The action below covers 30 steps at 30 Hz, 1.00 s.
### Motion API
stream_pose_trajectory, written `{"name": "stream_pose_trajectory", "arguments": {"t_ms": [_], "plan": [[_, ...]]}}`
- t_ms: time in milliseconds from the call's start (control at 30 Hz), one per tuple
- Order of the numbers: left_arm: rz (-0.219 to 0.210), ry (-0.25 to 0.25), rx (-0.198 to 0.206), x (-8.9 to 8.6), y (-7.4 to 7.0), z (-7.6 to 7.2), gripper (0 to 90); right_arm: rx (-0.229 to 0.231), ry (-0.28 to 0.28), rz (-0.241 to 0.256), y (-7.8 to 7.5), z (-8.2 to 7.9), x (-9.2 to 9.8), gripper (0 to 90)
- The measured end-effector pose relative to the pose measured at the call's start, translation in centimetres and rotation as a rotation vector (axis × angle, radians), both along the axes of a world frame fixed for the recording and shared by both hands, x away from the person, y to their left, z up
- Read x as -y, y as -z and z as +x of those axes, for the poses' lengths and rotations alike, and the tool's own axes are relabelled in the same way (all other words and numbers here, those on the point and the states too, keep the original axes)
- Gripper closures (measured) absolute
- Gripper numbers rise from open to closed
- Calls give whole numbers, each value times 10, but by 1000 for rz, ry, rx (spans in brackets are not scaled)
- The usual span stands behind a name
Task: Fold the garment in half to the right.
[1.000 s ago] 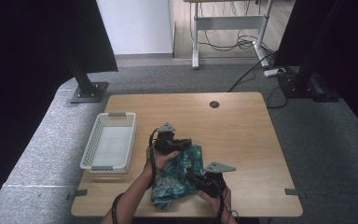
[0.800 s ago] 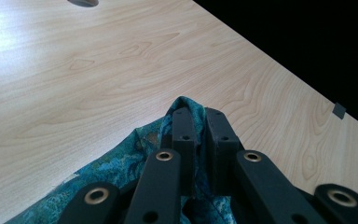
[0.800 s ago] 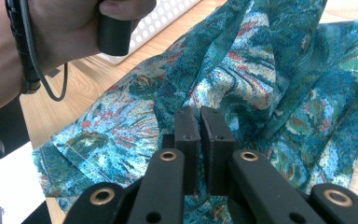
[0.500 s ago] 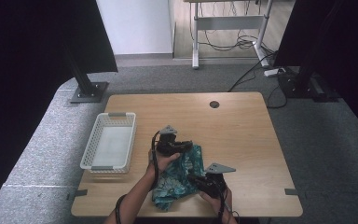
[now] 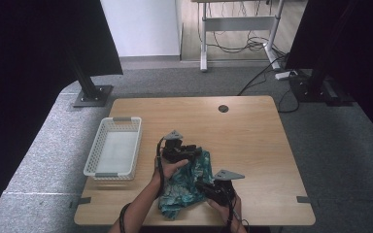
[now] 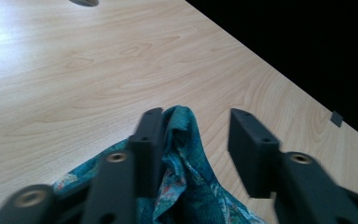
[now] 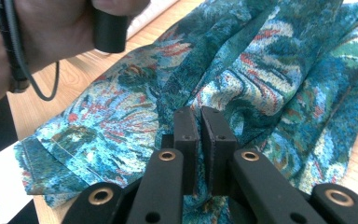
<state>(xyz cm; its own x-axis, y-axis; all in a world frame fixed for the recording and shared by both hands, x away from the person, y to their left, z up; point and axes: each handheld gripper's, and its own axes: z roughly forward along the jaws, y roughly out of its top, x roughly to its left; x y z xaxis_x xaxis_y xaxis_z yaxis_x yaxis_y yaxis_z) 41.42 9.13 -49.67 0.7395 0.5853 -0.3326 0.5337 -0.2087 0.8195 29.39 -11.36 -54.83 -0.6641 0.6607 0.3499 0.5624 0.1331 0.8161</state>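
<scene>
High view: both grippers met the teal patterned cloth point(image 5: 187, 187) at the table's point(image 5: 252, 141) near edge; left gripper view: left gripper point(image 6: 196, 140) spread, a cloth peak against one finger point(image 6: 150, 140); right gripper view: right gripper point(image 7: 200, 135) pinched a cloth fold.

Evenly lit from above, with pale glare on the table point(image 6: 9, 28) at its far left corner. Dark at both upper sides, perhaps unlit. Slightly soft, blurred near the jaws.
</scene>
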Motion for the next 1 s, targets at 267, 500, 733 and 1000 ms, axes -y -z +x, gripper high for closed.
{"name": "stream_pose_trajectory", "arguments": {"t_ms": [267,500,733,1000], "plan": [[-15,-3,14,-15,-4,-12,473,-17,20,-1,2,0,2,837],[6,9,5,-26,5,-29,473,-24,27,-13,1,0,2,814],[18,16,-8,-34,19,-42,475,-25,33,-31,1,-1,4,766],[67,34,0,-38,24,-57,473,-35,52,-46,1,-3,13,719]]}}
